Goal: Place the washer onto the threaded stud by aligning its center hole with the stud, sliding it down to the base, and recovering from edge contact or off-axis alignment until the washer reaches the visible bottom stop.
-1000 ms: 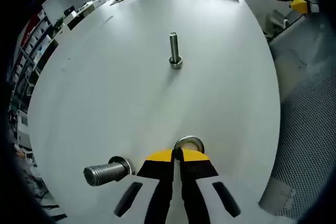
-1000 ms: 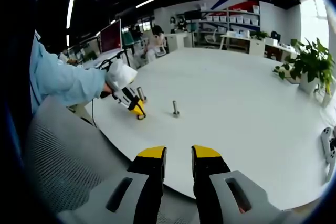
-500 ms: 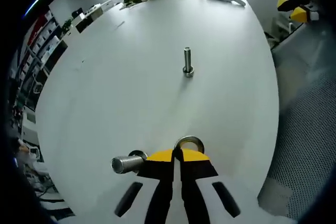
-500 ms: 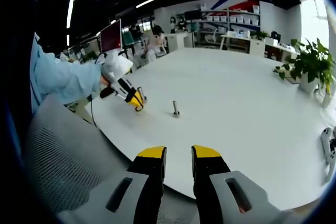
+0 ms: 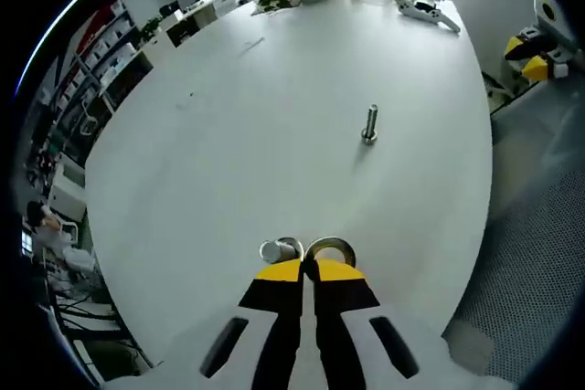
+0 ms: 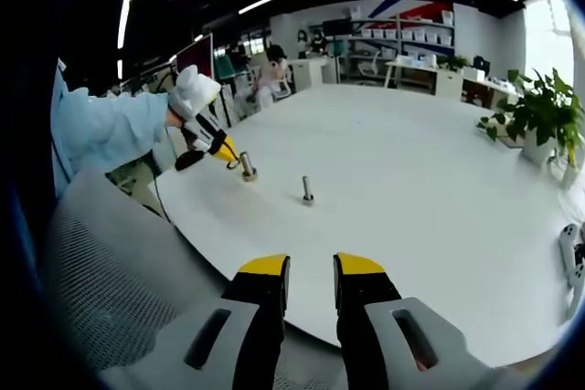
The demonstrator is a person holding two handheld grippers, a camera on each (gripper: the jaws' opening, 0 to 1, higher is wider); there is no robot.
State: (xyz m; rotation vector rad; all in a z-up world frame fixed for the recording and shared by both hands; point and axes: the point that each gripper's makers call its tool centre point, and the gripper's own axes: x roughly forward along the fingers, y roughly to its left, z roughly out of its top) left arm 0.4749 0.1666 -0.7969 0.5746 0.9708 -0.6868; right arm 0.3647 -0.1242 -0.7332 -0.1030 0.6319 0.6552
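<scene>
Left hand-held gripper (image 5: pixel 309 267) has its jaws pressed together on the rim of the washer (image 5: pixel 329 249), ring sticking out past the yellow tips. The threaded stud (image 5: pixel 279 250) shows end-on just beside the washer, to its left in the left gripper view. In the right gripper view the left hand-held gripper (image 6: pixel 230 154) hangs above and beside the stud (image 6: pixel 247 167), near the desk (image 6: pixel 430 189) edge.

Risks from here:
- Hole sits off the stud axis, beside it rather than over it. Lowering now likely lands the washer's edge on the stud top, where it cocks or jams on the threads.
- Grip is on one side of the rim only, so any edge contact can pivot the washer in the jaws or pop it free onto the desk.
- Washer tilt relative to the stud is hard to judge from this steep angle; can't confirm it's square.
- A second, smaller bolt (image 5: pixel 369 124) stands well apart, so low mix-up risk.

Right hand-held gripper (image 6: pixel 309 273) is spread, holding nothing, idling off the desk edge.
</scene>
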